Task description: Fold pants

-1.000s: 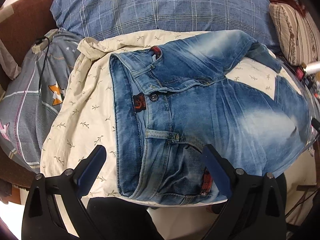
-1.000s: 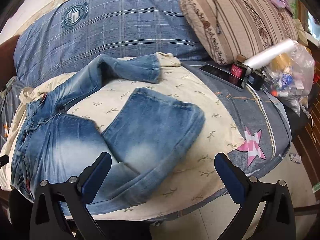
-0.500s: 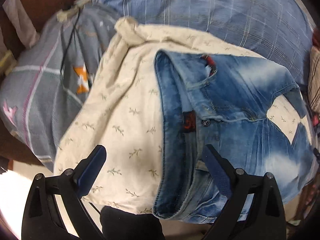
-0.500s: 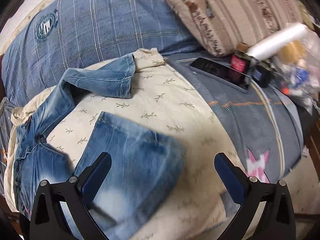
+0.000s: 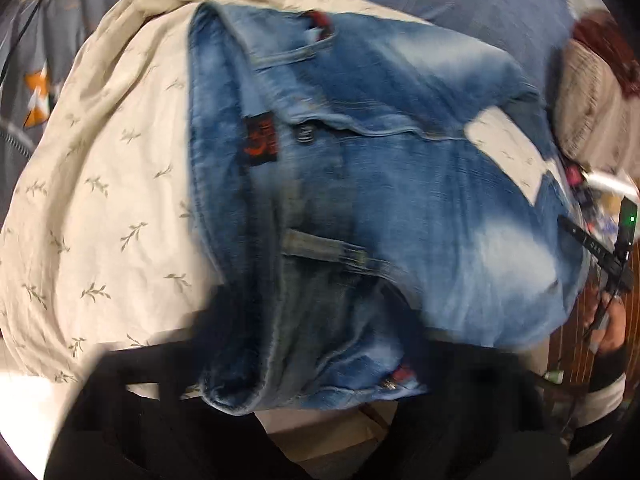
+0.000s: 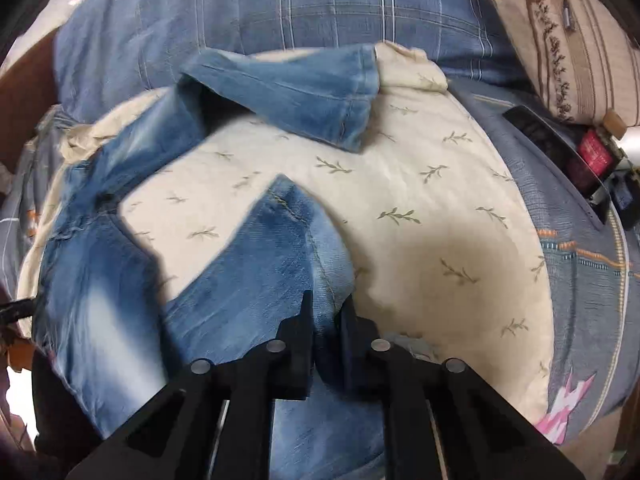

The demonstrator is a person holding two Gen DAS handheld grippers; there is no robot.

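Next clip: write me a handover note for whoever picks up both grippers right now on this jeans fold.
Left gripper: jaws have just been closing at the waistband; the picture is too blurred to tell whether they grip.
Right gripper: jaws have just closed, pinching the near leg.
Jeans: front up on the cream leaf-print sheet, legs apart, far leg kinked.
Done: nothing folded yet.
Left: confirm the left grip, probably bring one leg onto the other, then fold.
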